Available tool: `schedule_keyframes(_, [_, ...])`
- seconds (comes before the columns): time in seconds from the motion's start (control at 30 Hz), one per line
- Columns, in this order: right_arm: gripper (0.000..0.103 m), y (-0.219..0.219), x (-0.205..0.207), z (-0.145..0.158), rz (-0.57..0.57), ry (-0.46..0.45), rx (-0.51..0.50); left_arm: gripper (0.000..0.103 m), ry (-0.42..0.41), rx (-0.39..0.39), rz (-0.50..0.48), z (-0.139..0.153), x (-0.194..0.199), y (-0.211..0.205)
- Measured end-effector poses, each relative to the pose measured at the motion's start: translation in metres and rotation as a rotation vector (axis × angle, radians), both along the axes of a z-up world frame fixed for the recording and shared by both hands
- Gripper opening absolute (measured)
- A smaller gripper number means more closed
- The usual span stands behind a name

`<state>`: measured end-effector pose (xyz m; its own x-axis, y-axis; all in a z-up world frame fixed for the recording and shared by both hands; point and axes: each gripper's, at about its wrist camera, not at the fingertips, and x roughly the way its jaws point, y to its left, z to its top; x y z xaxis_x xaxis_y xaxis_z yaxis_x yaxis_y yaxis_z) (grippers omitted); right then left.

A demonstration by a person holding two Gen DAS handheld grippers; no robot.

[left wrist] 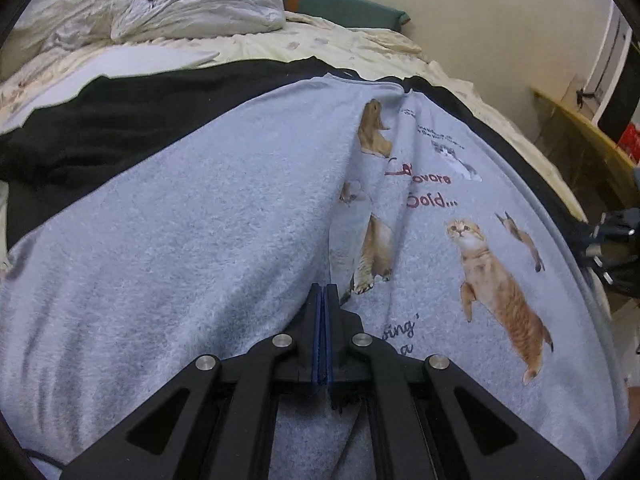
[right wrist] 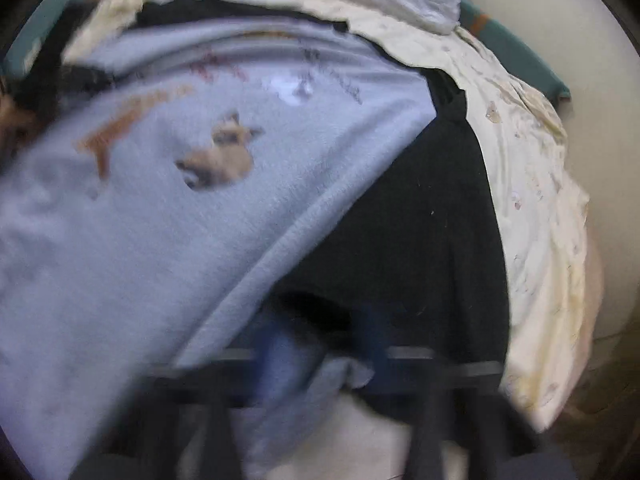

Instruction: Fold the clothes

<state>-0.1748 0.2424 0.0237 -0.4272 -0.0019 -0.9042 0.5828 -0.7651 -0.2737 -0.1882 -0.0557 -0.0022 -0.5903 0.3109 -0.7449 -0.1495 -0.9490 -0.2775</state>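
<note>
A light grey fleece sweatshirt printed with cats and red lettering lies on a black garment on the bed. Its left part is folded over the print along a ridge that runs up from my left gripper. That gripper is shut, blue pads pressed together, with the grey cloth pinched at the fold. The right wrist view is smeared by motion. There the sweatshirt slants down to my right gripper, and a bunch of its hem sits between the blurred blue fingers. The right gripper also shows at the sweatshirt's right edge.
The bed carries a cream sheet and a crumpled grey-white duvet at the head, with a teal pillow against the wall. A wooden bed rim and a red object lie to the right.
</note>
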Motion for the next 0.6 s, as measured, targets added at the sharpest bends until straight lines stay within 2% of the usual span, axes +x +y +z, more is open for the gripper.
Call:
schedule_keyframes(0.07, [0.005,0.000,-0.007,-0.002,0.013,-0.002,0.032,0.001,0.010,0.000,0.001,0.000,0.001,0.002])
schedule_keyframes(0.13, [0.005,0.010,-0.012,0.014,-0.025,0.045,-0.012,0.001,0.020,-0.011,0.002,0.000,0.003,0.003])
schedule_keyframes(0.23, [0.005,0.049,-0.029,0.059,-0.191,0.190,-0.101,0.001,0.023,-0.002,0.003,0.000,0.003,0.003])
schedule_keyframes(0.37, [0.004,0.123,-0.069,0.116,-0.470,0.409,-0.108,0.001,0.023,0.008,0.004,-0.001,0.004,0.001])
schedule_keyframes(0.47, [0.004,0.165,-0.113,0.141,-0.621,0.501,-0.060,0.001,0.025,0.009,0.004,-0.001,0.005,-0.001])
schedule_keyframes(0.6, [0.004,0.200,-0.178,0.138,-0.705,0.495,0.060,0.001,0.028,0.014,0.005,-0.001,0.007,-0.002])
